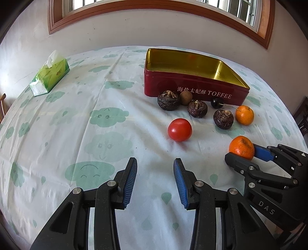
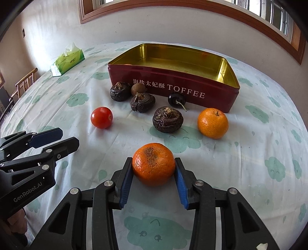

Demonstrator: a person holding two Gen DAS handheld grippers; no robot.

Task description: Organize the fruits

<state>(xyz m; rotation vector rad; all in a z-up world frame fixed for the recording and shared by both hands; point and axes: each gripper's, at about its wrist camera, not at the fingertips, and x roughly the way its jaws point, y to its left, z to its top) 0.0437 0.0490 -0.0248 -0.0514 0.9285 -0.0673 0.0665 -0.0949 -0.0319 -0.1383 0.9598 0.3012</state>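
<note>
My right gripper (image 2: 154,167) is shut on a blemished mandarin (image 2: 153,163), also seen in the left wrist view (image 1: 241,147), low over the tablecloth. My left gripper (image 1: 155,169) is open and empty, left of it. A red toffee tin (image 2: 192,90) with a gold inside stands open at the back. In front of it lie a red tomato (image 2: 101,117), a second mandarin (image 2: 213,123), three dark water chestnuts (image 2: 167,119), a small brown fruit (image 2: 138,88) and a dark cherry (image 2: 176,99).
A green tissue pack (image 2: 67,60) lies at the far left of the table. A wooden chair (image 2: 23,82) stands at the left edge. The wall and window frame (image 2: 173,11) are behind the table.
</note>
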